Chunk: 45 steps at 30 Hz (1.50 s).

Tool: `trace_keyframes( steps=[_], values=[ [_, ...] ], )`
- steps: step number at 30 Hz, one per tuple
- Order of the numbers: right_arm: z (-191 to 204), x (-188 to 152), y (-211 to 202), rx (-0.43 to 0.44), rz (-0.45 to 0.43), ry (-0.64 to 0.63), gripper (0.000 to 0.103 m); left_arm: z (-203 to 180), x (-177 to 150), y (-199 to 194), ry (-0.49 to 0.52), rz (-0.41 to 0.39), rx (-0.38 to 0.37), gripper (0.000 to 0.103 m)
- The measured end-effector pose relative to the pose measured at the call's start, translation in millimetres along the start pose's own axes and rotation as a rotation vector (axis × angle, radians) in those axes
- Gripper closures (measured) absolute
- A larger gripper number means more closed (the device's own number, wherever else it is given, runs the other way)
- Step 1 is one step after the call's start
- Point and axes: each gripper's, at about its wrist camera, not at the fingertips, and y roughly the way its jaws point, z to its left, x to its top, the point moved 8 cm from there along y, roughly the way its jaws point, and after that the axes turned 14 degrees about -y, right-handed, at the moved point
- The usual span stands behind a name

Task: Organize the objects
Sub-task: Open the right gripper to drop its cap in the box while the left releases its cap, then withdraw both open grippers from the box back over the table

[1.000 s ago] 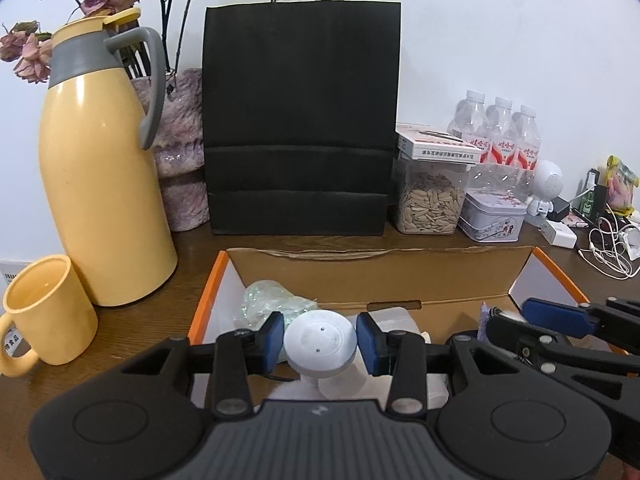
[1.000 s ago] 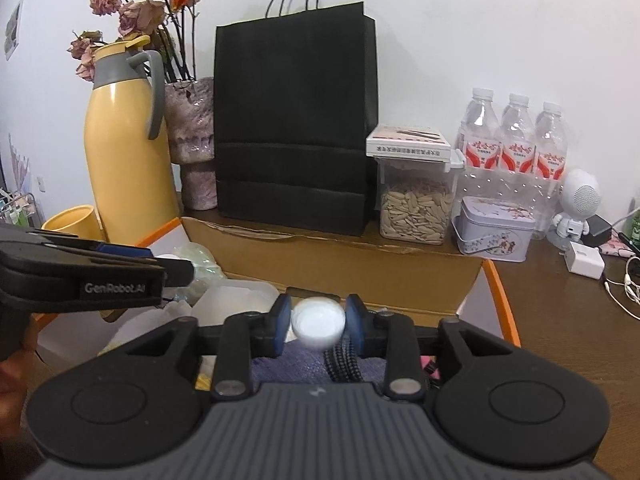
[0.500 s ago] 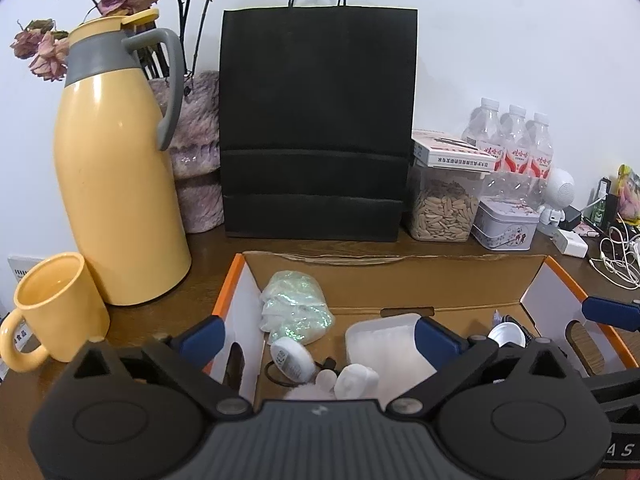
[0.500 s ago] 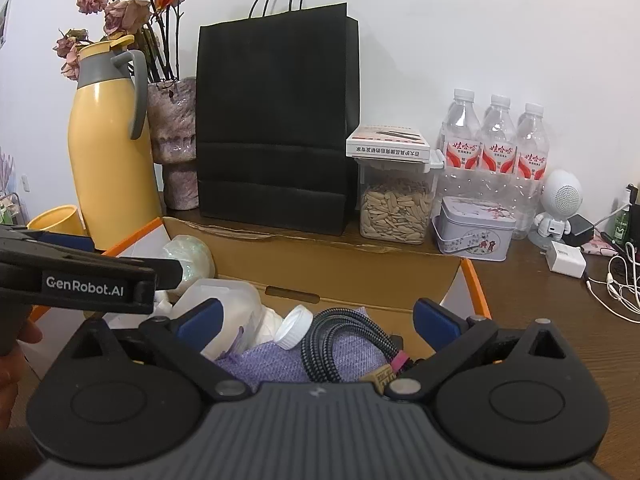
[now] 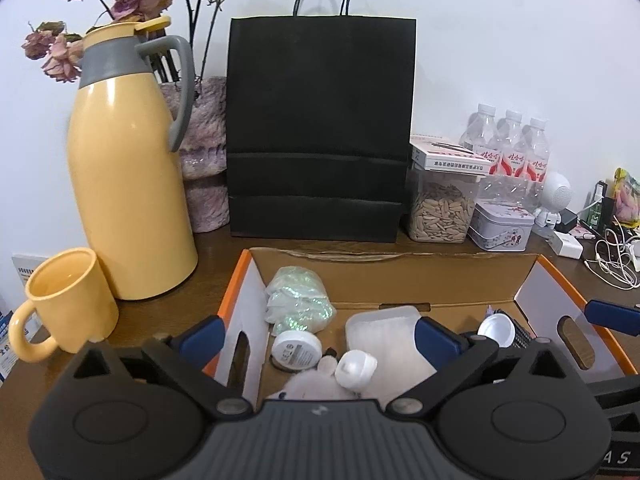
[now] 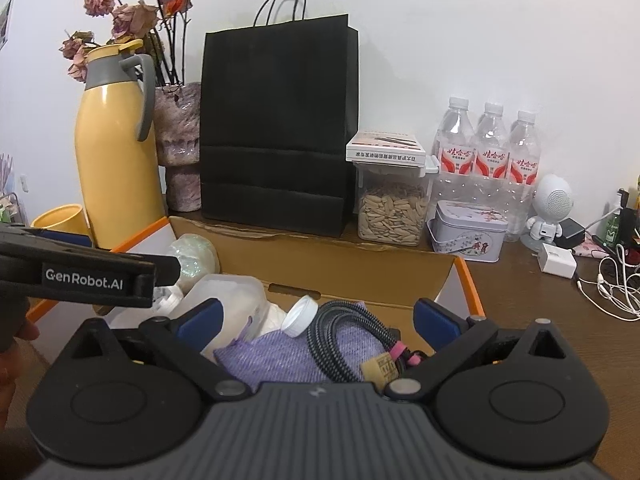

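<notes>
- Brown wooden bench (image 5: 208,276) carries a matte black paper bag (image 5: 320,128) and a glossy yellow jug (image 5: 128,184).
- Open cardboard box (image 5: 400,276), orange-edged, sits in front of the bag, holding the sorted things.
- Left claw (image 5: 316,338) has just been opening; it stands wide with nothing gripped, over the box.
- Right claw (image 6: 318,316) has likewise just been opening; wide, nothing gripped.
- Only the right view shows the woven purple cloth (image 6: 276,356) and braided cable (image 6: 348,344).
- Only the left view shows the round white jar (image 5: 296,350) and small white domed piece (image 5: 356,366).
- White bottle cap (image 6: 300,316) lies tilted on the cloth.
</notes>
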Motion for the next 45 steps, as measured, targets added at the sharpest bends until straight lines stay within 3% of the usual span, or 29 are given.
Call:
trace_keyframes(
  steps=[17,33,45],
  values=[
    [29,-14,-49,0.011,-0.032,-0.008,0.000,20,-25,-51,-0.008,-0.009,0.012,0.002],
    [73,-56,-81,0.058,0.061,-0.045,0.000,59,-68,-92,0.000,0.027,0.032,0.002],
    [104,-82,-79,0.111,0.148,-0.082,0.000,89,-99,-109,-0.017,0.080,0.043,0.002]
  ],
)
